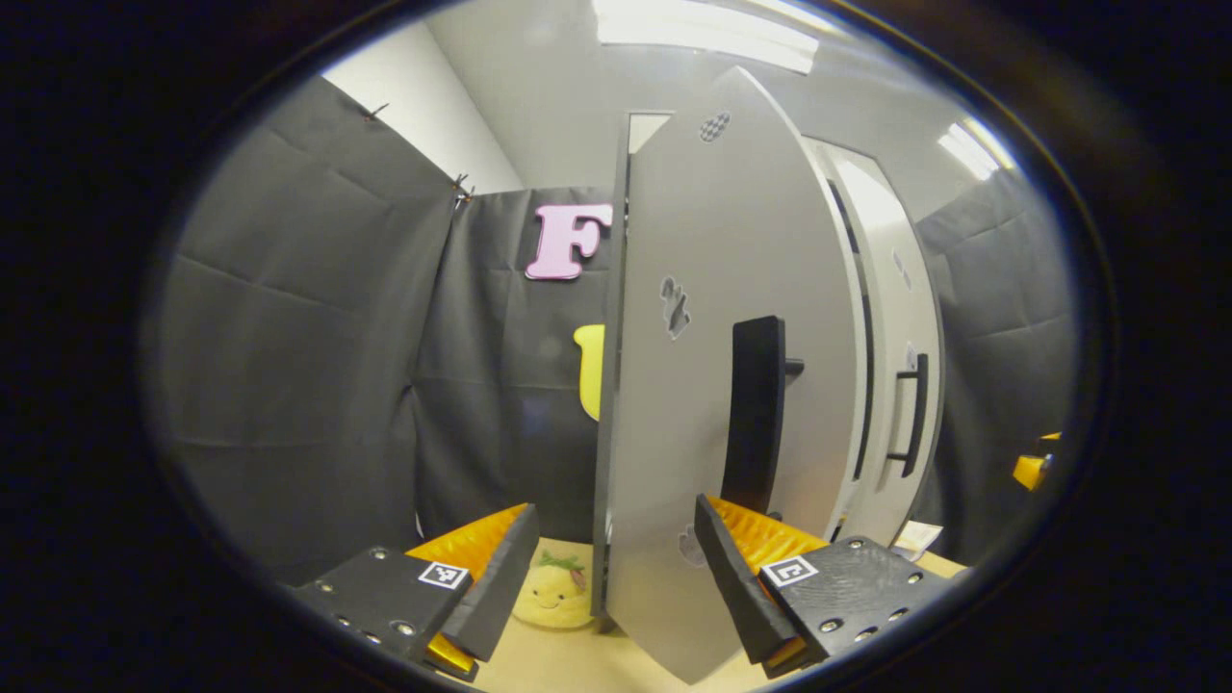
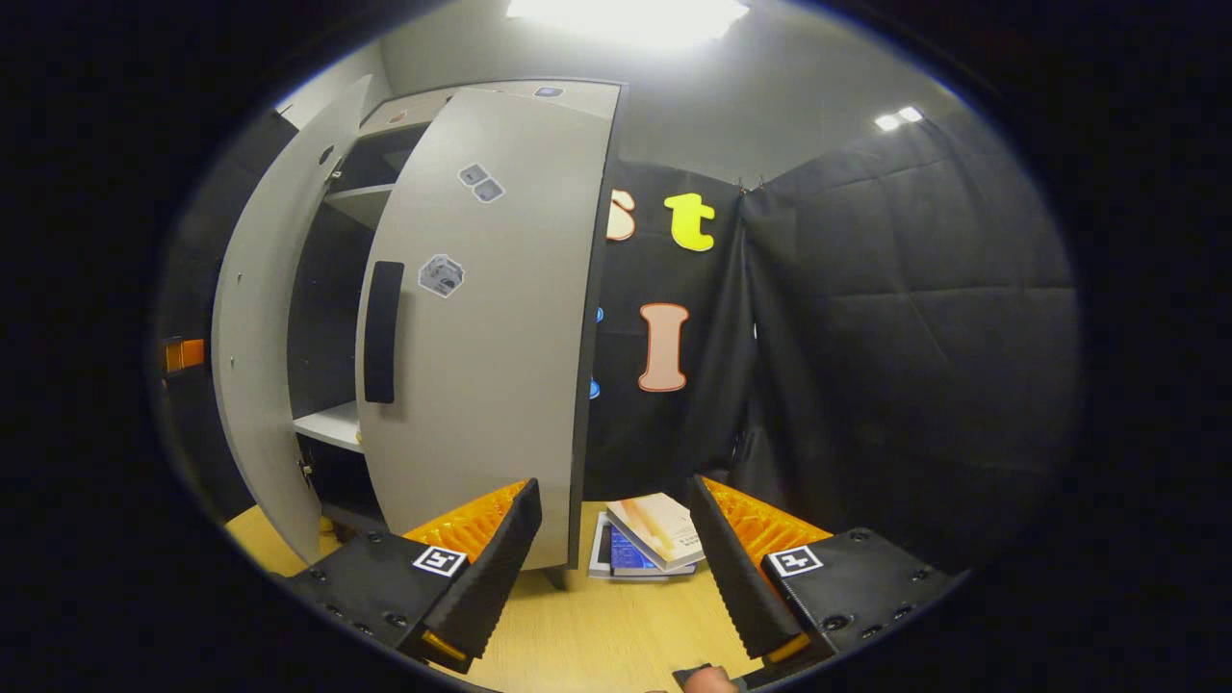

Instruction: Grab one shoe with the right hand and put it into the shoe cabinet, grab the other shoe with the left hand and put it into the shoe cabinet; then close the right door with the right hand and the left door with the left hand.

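Observation:
In the left gripper view the grey shoe cabinet's left door stands partly open right in front of me, its black handle just beyond my fingers. My left gripper is open, and the door's lower edge sits between its fingers; I cannot tell whether they touch it. Farther right is the right door with its handle. In the right gripper view the right door is ajar with its handle, the left door swung out, and a shelf between them. My right gripper is open and holds nothing.
A yellow plush toy lies on the wooden surface by the cabinet's left side. A small stack of books lies right of the cabinet. Black cloth walls close in on both sides. The other gripper shows as an orange bit.

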Motion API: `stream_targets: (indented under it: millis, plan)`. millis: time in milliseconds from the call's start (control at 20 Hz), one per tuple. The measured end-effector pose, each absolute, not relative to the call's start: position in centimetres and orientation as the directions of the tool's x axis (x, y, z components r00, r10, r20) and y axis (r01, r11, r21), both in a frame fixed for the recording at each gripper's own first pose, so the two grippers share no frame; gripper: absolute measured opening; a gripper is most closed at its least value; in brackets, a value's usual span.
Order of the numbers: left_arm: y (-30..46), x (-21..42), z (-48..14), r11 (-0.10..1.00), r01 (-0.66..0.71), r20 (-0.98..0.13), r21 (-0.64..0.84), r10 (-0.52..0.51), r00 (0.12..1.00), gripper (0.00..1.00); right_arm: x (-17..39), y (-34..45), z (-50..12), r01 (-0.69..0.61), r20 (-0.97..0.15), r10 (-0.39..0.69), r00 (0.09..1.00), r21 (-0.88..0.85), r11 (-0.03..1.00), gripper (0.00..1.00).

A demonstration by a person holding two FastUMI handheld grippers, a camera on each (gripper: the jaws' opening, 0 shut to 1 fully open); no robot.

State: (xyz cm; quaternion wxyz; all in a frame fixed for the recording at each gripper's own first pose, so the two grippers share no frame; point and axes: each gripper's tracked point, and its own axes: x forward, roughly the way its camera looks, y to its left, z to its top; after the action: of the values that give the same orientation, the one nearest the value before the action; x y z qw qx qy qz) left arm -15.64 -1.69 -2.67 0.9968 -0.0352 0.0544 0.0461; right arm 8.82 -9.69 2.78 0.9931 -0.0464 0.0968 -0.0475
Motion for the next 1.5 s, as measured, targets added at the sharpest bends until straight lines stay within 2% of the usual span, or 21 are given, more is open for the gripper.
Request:
stream_targets:
  millis: [300,550,950,1200,1500]
  plan:
    - [-7.0,-12.8,-3.1,0.998,-0.033,-0.106,-0.056,0.027,0.994,0.94,7.3,-13.1,3.0,0.131,-0.186,-0.151,0.971,-0.114,0.985,0.98]
    - [-8.5,-12.3,-2.7,0.999,-0.038,-0.101,-0.032,0.034,0.994,0.94,6.1,-15.5,3.1,0.152,-0.185,-0.169,0.968,-0.102,0.983,0.98]
    - [-7.7,-15.6,-1.7,0.995,-0.094,-0.092,0.029,0.096,0.991,0.94,7.7,-13.2,3.6,0.023,-0.139,-0.029,0.990,-0.045,0.999,0.97]
    - [-7.2,-19.7,-0.2,0.994,-0.085,-0.076,0.067,0.090,0.993,0.94,7.2,-10.1,4.6,-0.039,-0.109,0.037,0.993,-0.021,0.999,0.97]
    - [-6.4,-24.8,0.8,0.997,-0.056,-0.069,0.061,0.061,0.996,0.94,4.2,-6.8,6.2,-0.065,-0.087,0.064,0.994,-0.003,0.998,0.98]
